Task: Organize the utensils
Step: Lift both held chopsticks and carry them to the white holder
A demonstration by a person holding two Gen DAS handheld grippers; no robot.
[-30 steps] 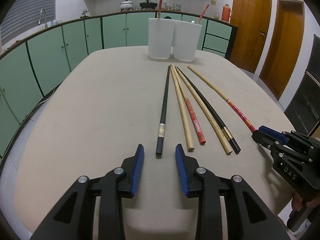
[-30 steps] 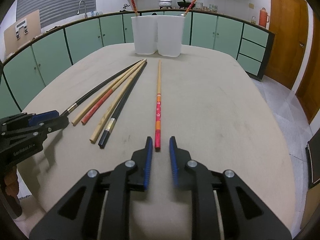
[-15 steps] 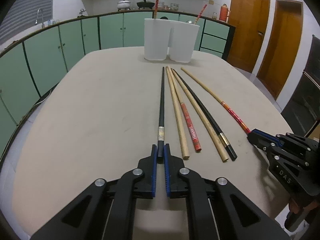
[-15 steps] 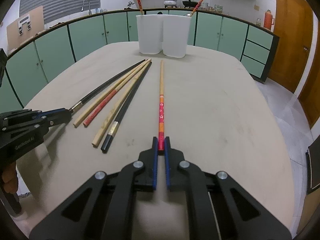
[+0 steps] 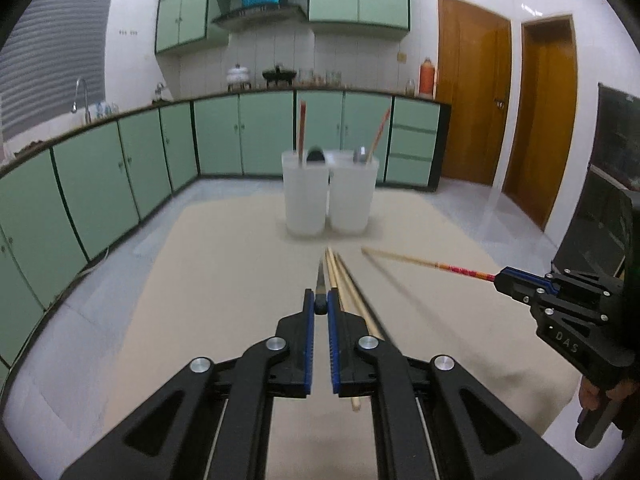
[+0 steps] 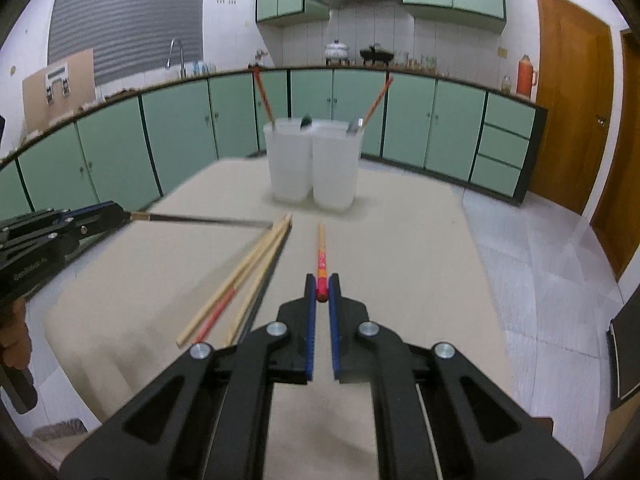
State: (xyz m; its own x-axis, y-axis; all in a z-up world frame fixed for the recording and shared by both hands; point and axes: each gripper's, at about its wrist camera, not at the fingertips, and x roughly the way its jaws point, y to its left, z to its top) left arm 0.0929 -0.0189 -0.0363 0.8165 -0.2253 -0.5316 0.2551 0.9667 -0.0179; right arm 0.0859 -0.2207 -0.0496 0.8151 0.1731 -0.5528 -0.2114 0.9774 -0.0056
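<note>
left gripper (image 5: 320, 306) pinching black chopstick (image 5: 320, 280) end, right gripper (image 6: 321, 295) pinching red-patterned chopstick (image 6: 321, 258) end

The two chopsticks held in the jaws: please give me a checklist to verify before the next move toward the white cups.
1. Left gripper shut on the black chopstick: ok.
2. Right gripper shut on the red-patterned chopstick: ok.
3. Both held sticks lifted off the table: ok.
4. Both held only at the very end, so firmness of the hold: cannot tell.
5. Two white cups upright, side by side: ok.
6. Free room inside the cups, each already holding utensils: cannot tell.
</note>
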